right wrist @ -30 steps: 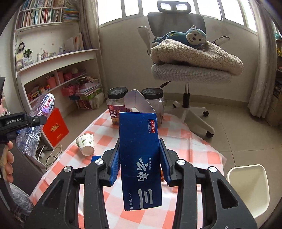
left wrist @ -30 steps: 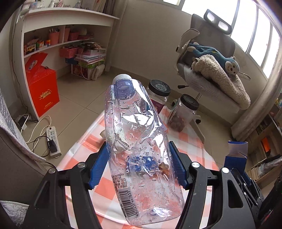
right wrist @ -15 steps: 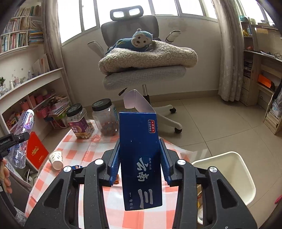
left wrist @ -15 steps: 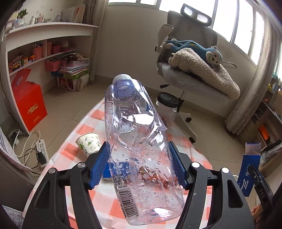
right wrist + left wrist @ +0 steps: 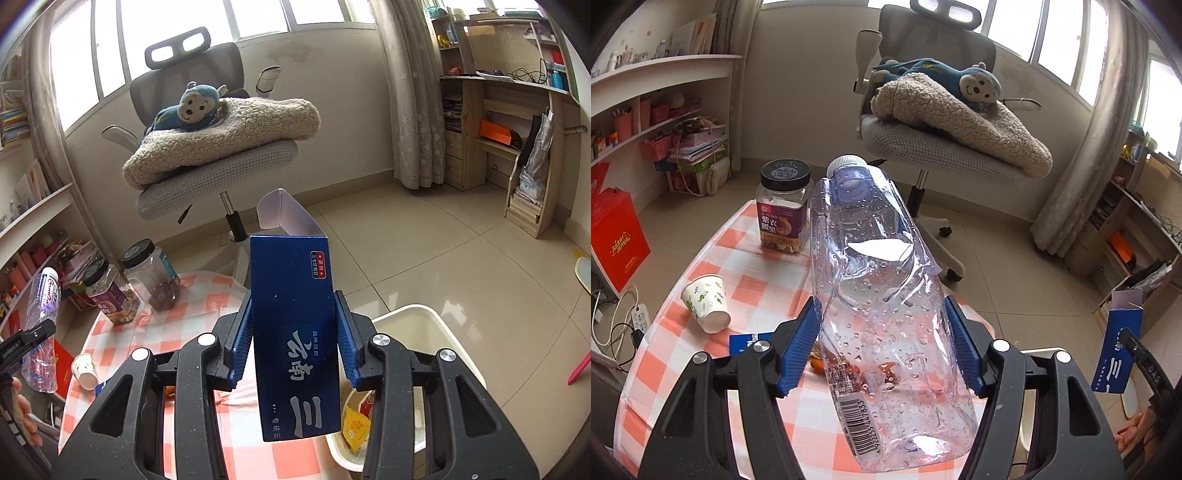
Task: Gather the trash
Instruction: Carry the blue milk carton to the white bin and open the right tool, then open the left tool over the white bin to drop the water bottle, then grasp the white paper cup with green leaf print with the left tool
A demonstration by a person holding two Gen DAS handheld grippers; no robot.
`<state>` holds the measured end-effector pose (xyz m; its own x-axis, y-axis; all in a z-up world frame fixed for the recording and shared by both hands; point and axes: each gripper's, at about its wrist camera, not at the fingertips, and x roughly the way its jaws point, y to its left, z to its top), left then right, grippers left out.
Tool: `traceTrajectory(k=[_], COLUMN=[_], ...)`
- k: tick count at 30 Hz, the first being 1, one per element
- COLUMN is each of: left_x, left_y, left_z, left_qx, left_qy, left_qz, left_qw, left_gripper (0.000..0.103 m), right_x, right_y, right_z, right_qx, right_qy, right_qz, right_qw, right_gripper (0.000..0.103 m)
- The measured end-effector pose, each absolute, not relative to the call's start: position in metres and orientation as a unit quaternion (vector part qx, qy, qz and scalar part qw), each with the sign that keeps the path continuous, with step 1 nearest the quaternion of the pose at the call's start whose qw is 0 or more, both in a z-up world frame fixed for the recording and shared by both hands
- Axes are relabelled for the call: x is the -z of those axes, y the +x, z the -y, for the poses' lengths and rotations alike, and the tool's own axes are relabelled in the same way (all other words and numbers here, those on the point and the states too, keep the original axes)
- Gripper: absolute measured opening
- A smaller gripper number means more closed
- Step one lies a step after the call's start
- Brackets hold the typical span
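My left gripper (image 5: pixel 882 341) is shut on a crushed clear plastic bottle (image 5: pixel 879 295) with a white cap, held above the checkered table (image 5: pixel 768 288). My right gripper (image 5: pixel 293 343) is shut on an open blue carton (image 5: pixel 295 332), held above the table's right edge beside a white trash bin (image 5: pixel 436 325) on the floor. The bin holds some wrappers. The carton also shows at the right in the left wrist view (image 5: pixel 1117 354); the bottle shows at the left in the right wrist view (image 5: pixel 40 328). A tipped paper cup (image 5: pixel 705 304), a flat blue packet (image 5: pixel 750 341) and orange scraps lie on the table.
Two black-lidded snack jars (image 5: pixel 110 295) stand at the table's far side. An office chair (image 5: pixel 934 110) with a fleece blanket and a blue monkey toy is behind the table. Shelves line the left wall. A red box (image 5: pixel 613 240) and a power strip (image 5: pixel 639 317) are on the floor.
Both grippers have swung to the right with their loads. The white bin has come into fuller view under the right gripper. Both grips are unchanged.
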<state>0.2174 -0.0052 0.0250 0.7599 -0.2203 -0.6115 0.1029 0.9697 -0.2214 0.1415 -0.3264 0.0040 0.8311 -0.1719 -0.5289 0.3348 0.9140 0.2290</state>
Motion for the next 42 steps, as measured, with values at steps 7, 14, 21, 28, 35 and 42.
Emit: traceTrajectory(k=[7,14,21,28,35,42], left_x=[-0.019,-0.009,0.002,0.006,0.01,-0.004], left_y=[0.217,0.202,0.188,0.185,0.192,0.181], left_z=[0.06,0.135,0.201,0.254,0.292,0.277], left_qx=[0.135,0.202,0.261,0.292,0.318,0.267], left_qy=[-0.071,-0.026,-0.002,0.009,-0.006,0.011], left_qz=[-0.344,-0.352,-0.364,-0.372,-0.384,-0.339], left_qw=[0.927,0.914,0.894,0.881,0.867,0.902], left_gripper=[0.065,0.065,0.066,0.066,0.083,0.086], right_x=[-0.007,-0.012,-0.019,-0.026,-0.027,-0.029], right_y=[0.122,0.106,0.091,0.072,0.058,0.058], right_z=[0.363,0.395,0.414,0.435,0.457,0.457], right_qx=[0.216,0.256,0.261,0.278,0.298,0.315], right_qy=[0.172,0.191,0.217,0.238,0.255,0.246], right_qz=[-0.235,-0.217,-0.198,-0.173,-0.164,-0.163], right_qw=[0.932,0.923,0.919,0.914,0.905,0.902], right_gripper=[0.084,0.095,0.096,0.096,0.096,0.096])
